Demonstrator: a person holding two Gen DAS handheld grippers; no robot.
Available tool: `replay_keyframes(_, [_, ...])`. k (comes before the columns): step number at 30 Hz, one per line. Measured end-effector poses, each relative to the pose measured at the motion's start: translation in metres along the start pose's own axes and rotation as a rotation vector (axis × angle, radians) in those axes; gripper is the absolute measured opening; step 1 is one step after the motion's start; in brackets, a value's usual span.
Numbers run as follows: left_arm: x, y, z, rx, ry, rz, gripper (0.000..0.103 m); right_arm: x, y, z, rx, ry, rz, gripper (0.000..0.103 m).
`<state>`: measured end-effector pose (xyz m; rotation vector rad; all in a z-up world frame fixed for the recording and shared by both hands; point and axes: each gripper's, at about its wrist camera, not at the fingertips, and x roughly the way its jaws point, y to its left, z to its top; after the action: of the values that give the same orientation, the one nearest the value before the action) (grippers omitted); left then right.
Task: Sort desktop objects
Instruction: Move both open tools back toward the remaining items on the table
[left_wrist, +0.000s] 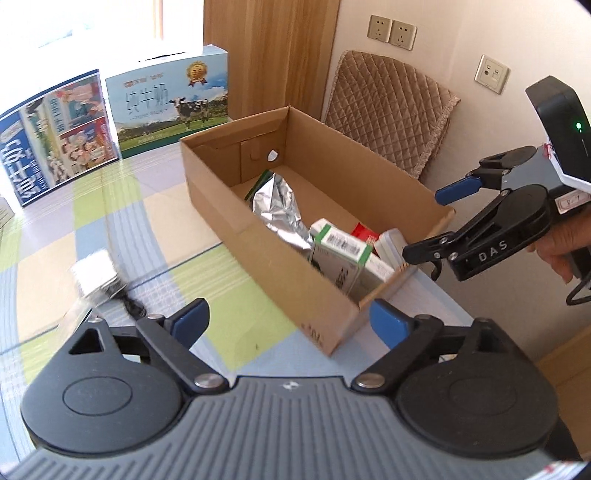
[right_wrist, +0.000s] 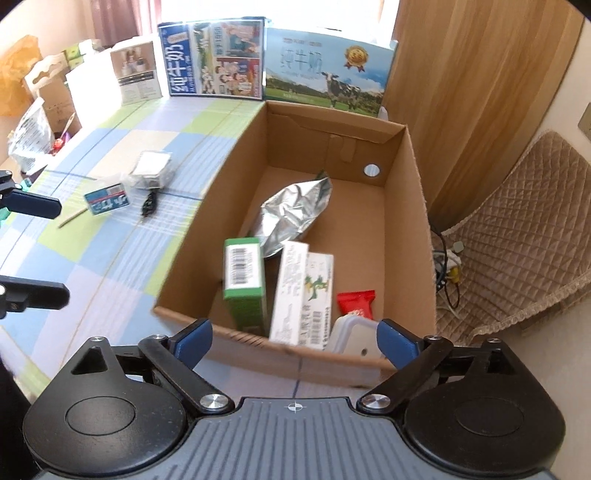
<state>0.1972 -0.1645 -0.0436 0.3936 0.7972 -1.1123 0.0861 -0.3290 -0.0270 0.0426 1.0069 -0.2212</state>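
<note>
Checked blue-green-cream tablecloth (right_wrist: 122, 236) covers the desk, with a cardboard box (right_wrist: 417, 206) at the far right serving as the sort bin, plausibly why it sits open-topped within reach of both hands. Inside it: crumpled silver foil pouch (right_wrist: 291, 210) mid-box, green carton (right_wrist: 243, 284) with a barcode up, white carton (right_wrist: 301, 295) with a green figure and small Chinese print leaning beside it, red sachet (right_wrist: 355, 302) and a white lidded tub (right_wrist: 354, 338) at the near wall. Left gripper (left_wrist: 290, 323) has its tongs spread wide and empty over the box's near corner; right gripper (right_wrist: 295, 339) likewise released, nothing between the pads, hovering above the near rim. Unsorted on the cloth, left of the box: small blue-white packet (right_wrist: 107, 199), clear-wrapped packet (right_wrist: 151, 168), dark key-like item (right_wrist: 148, 206), thin stick (right_wrist: 72, 219). Far edge: milk cases reading "纯牛奶" (right_wrist: 216, 61), one with a cow (right_wrist: 327, 72). "DAS" shows on the right tool's body.
</note>
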Motion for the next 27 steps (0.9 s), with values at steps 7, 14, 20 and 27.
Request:
replay_keyframes(7, [-0.03, 0.007, -0.035, -0.022, -0.002, 0.044, 0.101, -0.016, 0.033, -0.014, -0.011, -0.02, 0.028, 0.101])
replay_keyframes(14, [-0.053, 0.03, -0.076, -0.082, 0.011, 0.102, 0.101, -0.017, 0.069, -0.026, -0.029, -0.019, 0.079, 0.101])
replay_keyframes(20, [-0.079, 0.05, -0.103, -0.103, 0.012, 0.159, 0.101, -0.01, 0.099, -0.031, -0.042, -0.005, 0.133, 0.101])
replay_keyframes(27, [-0.104, 0.067, -0.125, -0.108, 0.024, 0.219, 0.101, 0.001, 0.127, -0.035, -0.045, 0.009, 0.188, 0.101])
